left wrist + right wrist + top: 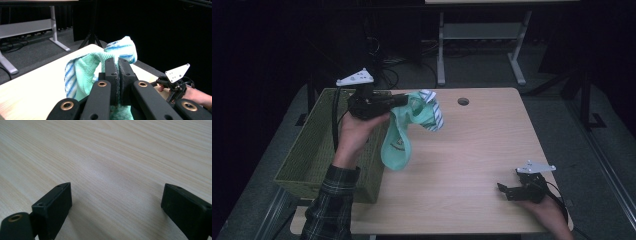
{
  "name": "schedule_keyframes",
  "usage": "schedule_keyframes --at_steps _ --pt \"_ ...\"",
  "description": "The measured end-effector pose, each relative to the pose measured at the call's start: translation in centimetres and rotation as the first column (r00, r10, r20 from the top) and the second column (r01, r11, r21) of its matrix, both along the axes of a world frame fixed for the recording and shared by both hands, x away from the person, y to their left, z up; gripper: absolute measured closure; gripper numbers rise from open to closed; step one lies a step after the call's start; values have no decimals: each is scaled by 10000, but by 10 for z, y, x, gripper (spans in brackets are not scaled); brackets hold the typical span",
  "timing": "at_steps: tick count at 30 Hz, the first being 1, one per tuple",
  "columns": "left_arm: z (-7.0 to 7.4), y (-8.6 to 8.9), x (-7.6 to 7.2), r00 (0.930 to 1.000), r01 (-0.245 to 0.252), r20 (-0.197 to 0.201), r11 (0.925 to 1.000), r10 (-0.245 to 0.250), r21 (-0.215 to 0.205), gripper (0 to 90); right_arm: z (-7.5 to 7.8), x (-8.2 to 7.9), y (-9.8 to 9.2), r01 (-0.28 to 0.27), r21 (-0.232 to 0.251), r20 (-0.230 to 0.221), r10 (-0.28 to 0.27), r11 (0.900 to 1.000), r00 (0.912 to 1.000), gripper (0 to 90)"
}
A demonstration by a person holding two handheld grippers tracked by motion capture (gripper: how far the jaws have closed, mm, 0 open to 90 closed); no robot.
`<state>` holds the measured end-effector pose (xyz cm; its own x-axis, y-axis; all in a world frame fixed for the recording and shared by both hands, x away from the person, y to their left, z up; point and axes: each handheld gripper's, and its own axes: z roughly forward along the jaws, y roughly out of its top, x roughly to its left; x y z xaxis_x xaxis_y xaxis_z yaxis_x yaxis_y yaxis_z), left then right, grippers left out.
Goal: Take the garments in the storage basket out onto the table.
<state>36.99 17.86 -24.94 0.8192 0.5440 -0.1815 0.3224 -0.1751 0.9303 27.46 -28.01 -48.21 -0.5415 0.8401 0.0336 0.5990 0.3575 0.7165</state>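
step: carrying a picked-up cloth, judged on its way to the basket
left gripper: jaws pinched nearly together on the cloth, fabric squeezed between the pads
cloth position: bunched at the left gripper's tips, longer end hung below it, clear of the table
right gripper: jaws stood wide apart, nothing between them, low over bare table well off from the cloth
basket: sat just behind and below the left gripper, beside the table edge
next move: likely swing the left gripper back over the basket opening, then spread the jaws; dangling end needs to clear the rim first
cloth material: soft knit, mint green with blue-and-white striped section, limp and folded on itself
basket material: olive woven wicker, rectangular, open top
table surface: pale wood grain, smooth, flat
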Motion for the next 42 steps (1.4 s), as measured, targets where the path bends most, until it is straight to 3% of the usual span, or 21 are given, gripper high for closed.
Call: schedule_keyframes --at_steps 23,33,42 --pt "-37 -51 2 9989 409 -255 9982 -398 449 870 0 0 0 -17 -14 17 17 10000 10000 94" --pt "-60 -78 0 9961 744 -531 9933 -698 885 870 0 0 0 -23 -18 20 23 10000 10000 94" --pt "-83 -102 0 9933 977 -750 9846 -875 1453 870 0 0 0 -28 -39 21 28 10000 10000 94"
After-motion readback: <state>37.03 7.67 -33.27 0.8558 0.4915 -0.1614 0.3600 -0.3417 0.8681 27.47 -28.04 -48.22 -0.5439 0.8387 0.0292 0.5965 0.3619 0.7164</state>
